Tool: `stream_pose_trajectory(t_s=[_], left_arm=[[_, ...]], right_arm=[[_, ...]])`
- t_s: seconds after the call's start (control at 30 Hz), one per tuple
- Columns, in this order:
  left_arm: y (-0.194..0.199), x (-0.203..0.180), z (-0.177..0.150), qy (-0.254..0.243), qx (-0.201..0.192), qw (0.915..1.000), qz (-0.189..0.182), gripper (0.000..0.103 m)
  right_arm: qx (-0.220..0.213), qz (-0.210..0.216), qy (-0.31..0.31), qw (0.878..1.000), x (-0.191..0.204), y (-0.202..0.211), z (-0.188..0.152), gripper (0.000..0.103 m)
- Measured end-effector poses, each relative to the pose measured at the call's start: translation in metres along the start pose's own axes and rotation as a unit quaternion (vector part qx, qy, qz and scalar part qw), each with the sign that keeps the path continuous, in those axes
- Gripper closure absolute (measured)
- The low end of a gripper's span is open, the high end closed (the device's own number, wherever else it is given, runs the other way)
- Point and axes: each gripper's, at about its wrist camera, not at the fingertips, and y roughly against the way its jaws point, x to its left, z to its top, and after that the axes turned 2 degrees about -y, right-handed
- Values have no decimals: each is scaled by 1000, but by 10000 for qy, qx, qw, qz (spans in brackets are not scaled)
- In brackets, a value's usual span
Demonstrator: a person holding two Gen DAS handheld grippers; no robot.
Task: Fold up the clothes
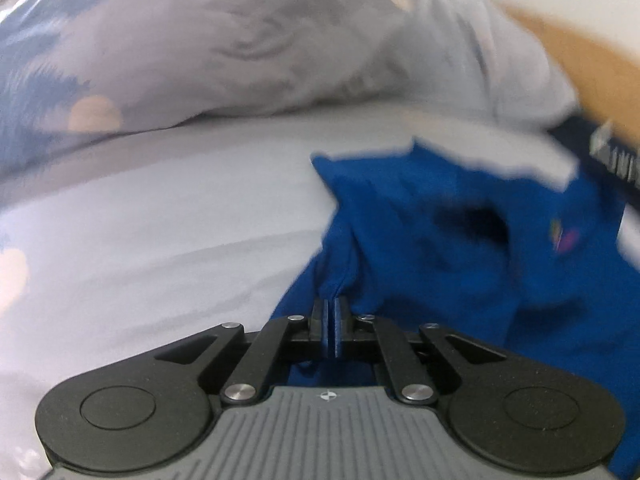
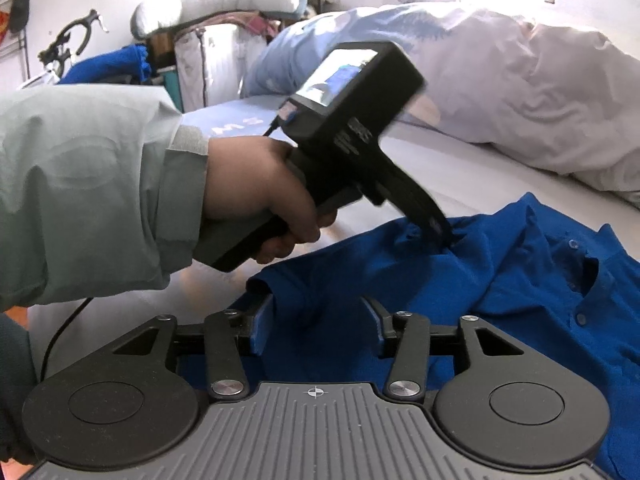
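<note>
Right gripper (image 2: 316, 322): It is closest to the camera. Its two blue pads stand apart over the near part of the shirt. Nothing is squeezed between them.
Left gripper (image 1: 331, 320): Its pads are pressed tight together on a little bunch of blue cloth. In the right wrist view it bites the shirt near the shoulder.
Hand (image 2: 260, 196): One hand in a pale green sleeve (image 2: 92, 196) holds the left gripper's black handle.
Polo shirt (image 2: 500, 288): It is bright blue, with a collar and small buttons. It lies rumpled on the bed (image 2: 460, 160), on the white sheet, near the bed's front edge.
Duvet (image 2: 520, 76): A big puffy white one is heaped at the far side of the bed.
Step now: I think the shirt is being pulled flat before the first fold. No fold is made yet.
Next move: The right gripper likely needs to pinch the cloth too, so both can tug the shirt smooth.
Count: one shirt, two grippers, one duvet, one hand in view.
</note>
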Motion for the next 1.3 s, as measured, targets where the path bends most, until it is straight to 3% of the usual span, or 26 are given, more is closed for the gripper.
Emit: stream_pose_trajectory(t_s=[0.23,0.4,0.57,0.77,0.87,1.03,1.17,1.3], left_arm=[[13,45,27,1317,-465,9891,-475,95],[-11,81,47,1844,-147,9803,-694,95],[-28,84,44,1817,185,9807,-698,95],[-26,88,38,2005,169,9759,-841,95],[-28,92,37,2092,162,9735,-912,95],[-33,106,35,2324,111,9671,-1024,96],[-44,130,31,2721,179,9569,-998,96],[-51,127,30,2594,310,9607,-939,96]], right_arm=[[-191,-80,-51,9998,-6,9,2,52],[-255,-220,-17,9994,-4,7,4,52],[-380,-434,701,9959,24,-3,6,52],[-268,-1146,1890,9749,50,-48,2,54],[161,-1142,1967,9737,47,-64,-3,54],[168,-999,2123,9719,38,-32,-7,52],[135,-1222,2066,9707,21,-13,-10,50],[72,-1396,1931,9712,8,-14,-13,49]])
